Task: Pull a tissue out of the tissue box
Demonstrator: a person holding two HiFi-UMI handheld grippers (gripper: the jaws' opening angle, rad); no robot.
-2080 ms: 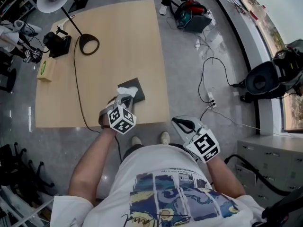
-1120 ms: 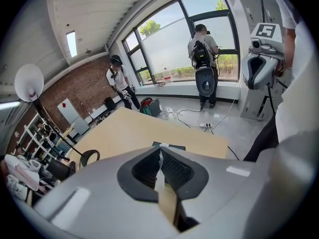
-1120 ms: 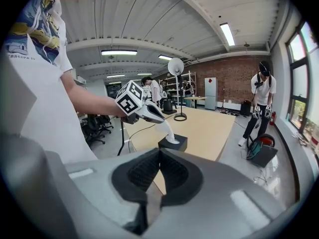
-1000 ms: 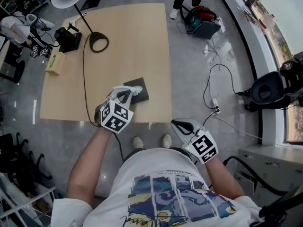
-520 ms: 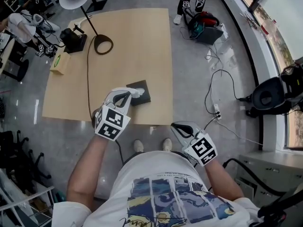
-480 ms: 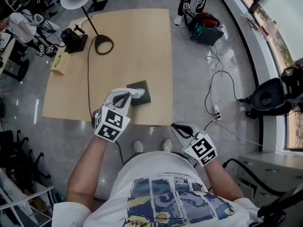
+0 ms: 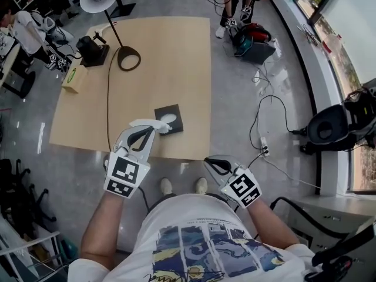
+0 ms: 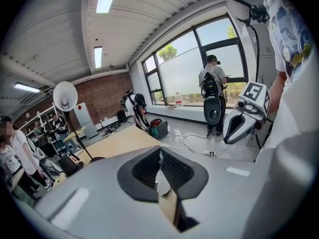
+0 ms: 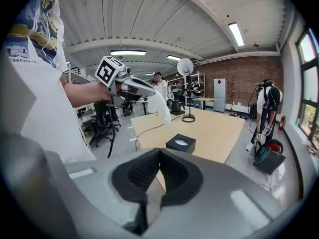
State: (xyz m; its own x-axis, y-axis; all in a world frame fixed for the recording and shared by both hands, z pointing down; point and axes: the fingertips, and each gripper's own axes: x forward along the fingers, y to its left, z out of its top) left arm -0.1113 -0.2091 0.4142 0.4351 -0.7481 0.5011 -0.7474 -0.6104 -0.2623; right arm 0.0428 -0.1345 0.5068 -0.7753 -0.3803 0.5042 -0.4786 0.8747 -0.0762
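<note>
Left gripper (image 7: 153, 129) pinches tissue (image 9: 158, 107), barely visible in left gripper view

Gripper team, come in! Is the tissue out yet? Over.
Left gripper shut on tissue, held clear above black tissue box. Right gripper shut, empty. Nothing in the way.

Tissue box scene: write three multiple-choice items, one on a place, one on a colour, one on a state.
1. Where is the tissue box? A) on the table, near the person's edge B) on the floor C) against the lamp base
2. Its colour? A) white B) black C) green
3. The tissue is: A) inside the box B) clear of it, clamped by the left gripper C) flat on the table
Answers: A, head view shows it there; B, black sides; B, it hangs from shut jaws.
</note>
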